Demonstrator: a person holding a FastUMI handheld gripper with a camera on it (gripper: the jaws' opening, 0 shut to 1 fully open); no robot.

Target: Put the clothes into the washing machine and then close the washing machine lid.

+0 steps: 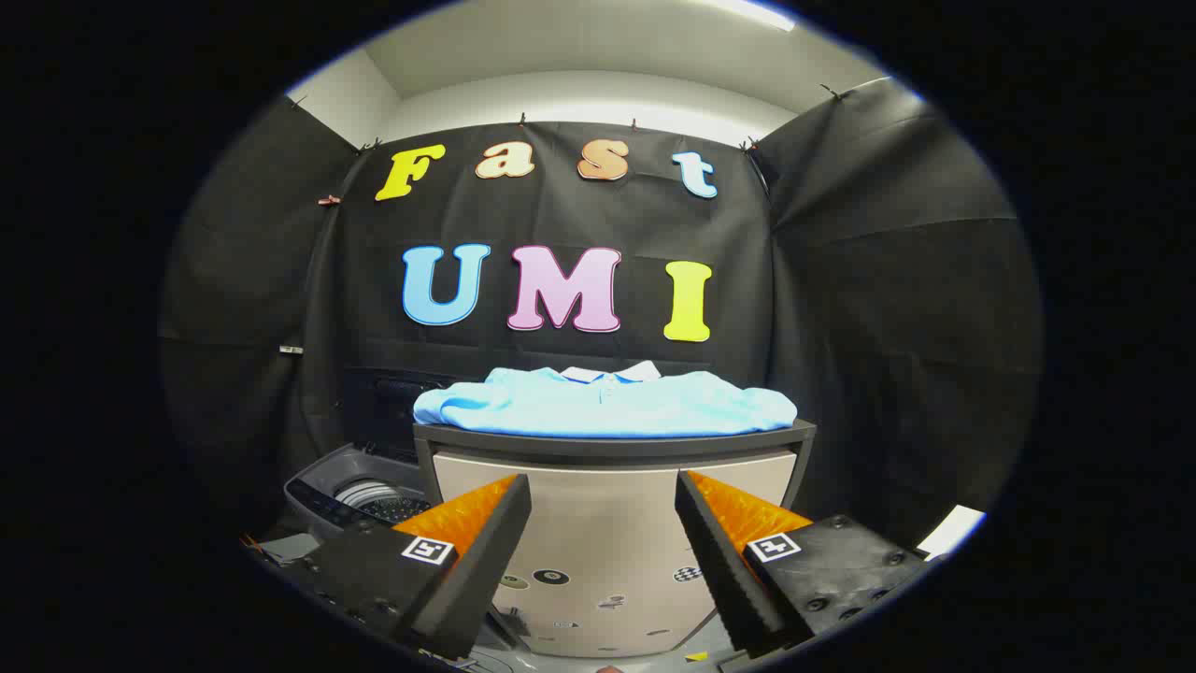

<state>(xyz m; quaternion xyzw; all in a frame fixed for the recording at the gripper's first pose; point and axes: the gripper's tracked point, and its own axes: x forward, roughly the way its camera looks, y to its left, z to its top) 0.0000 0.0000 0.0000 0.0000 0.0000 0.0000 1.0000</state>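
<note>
Gripper view: gripper [603,495] open, shirt [605,402] beyond.

**A draped recording booth set up as a laundry corner**

Black cloth [869,280] hangs pinned around three sides, with a plain white wall and a lit ceiling showing above it, so this is a staged booth and not a real home. A beige cabinet [607,523] stands in the middle. A light blue polo shirt [607,402] lies spread on top of it. Left of the cabinet and lower sits an open top-loading washing machine [360,495].
</note>
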